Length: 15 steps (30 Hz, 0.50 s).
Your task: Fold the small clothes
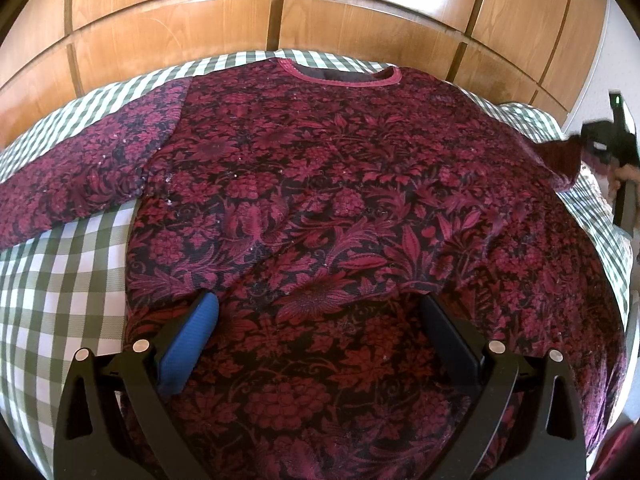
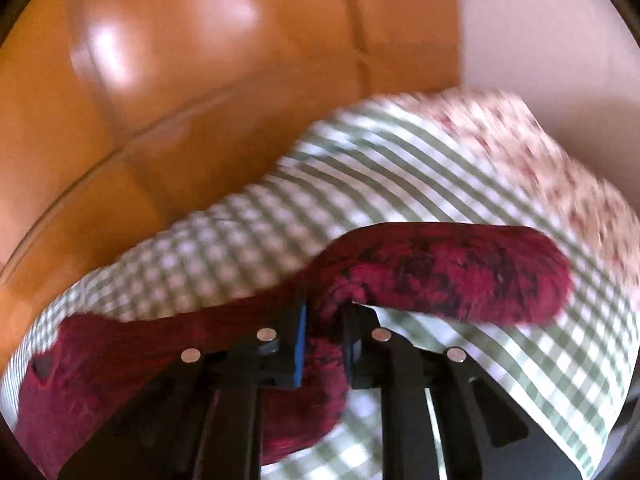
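A dark red floral long-sleeved top (image 1: pixel 320 184) lies spread flat on a green-and-white checked cloth (image 1: pixel 60 280), neckline at the far side. My left gripper (image 1: pixel 320 308) hovers open over its lower body, the blue pad (image 1: pixel 188 344) and the black finger wide apart with nothing pinched between them. At the far right edge of the left wrist view the right gripper (image 1: pixel 596 148) holds the sleeve end up. In the blurred right wrist view my right gripper (image 2: pixel 324 320) is shut on the red sleeve (image 2: pixel 460 276), which is lifted off the cloth and sticks out to the right.
Glossy wooden wardrobe doors (image 1: pixel 280 8) stand right behind the bed. A pale floral fabric (image 2: pixel 540 160) lies at the bed's far right. A hand (image 1: pixel 624 178) shows by the right gripper. Bare checked cloth (image 2: pixel 500 380) lies under the lifted sleeve.
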Motion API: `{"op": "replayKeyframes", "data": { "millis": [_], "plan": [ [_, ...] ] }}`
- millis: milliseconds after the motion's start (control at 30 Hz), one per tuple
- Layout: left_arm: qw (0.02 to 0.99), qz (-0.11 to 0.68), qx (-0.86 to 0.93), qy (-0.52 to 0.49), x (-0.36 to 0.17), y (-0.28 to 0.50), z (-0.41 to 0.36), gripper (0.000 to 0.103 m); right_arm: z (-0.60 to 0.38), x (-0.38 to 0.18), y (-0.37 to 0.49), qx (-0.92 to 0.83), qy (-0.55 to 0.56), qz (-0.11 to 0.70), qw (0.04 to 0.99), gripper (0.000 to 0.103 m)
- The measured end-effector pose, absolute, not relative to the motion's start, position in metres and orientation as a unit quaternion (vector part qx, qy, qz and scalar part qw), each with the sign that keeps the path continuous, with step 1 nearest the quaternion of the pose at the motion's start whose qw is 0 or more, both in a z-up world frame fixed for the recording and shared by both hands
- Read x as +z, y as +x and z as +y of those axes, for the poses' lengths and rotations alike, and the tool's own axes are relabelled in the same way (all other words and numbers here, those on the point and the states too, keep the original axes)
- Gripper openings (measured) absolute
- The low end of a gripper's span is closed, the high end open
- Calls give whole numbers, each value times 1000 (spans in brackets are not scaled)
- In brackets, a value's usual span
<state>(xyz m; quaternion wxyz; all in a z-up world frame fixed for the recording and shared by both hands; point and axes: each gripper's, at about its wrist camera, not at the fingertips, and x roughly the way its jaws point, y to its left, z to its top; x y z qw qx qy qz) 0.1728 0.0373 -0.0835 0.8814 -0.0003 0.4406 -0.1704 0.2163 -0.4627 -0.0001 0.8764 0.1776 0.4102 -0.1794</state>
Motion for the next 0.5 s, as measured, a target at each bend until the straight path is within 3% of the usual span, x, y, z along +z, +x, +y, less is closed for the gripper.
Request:
{"op": "replayKeyframes", "data": {
  "millis": [267, 500],
  "plan": [
    [881, 440, -171, -1, -83, 173, 37, 99, -329, 14, 230, -47, 64, 415, 906, 13],
    [882, 439, -172, -5, -83, 173, 40, 99, -230, -16, 224, 62, 56, 449, 890, 14]
  ]
}}
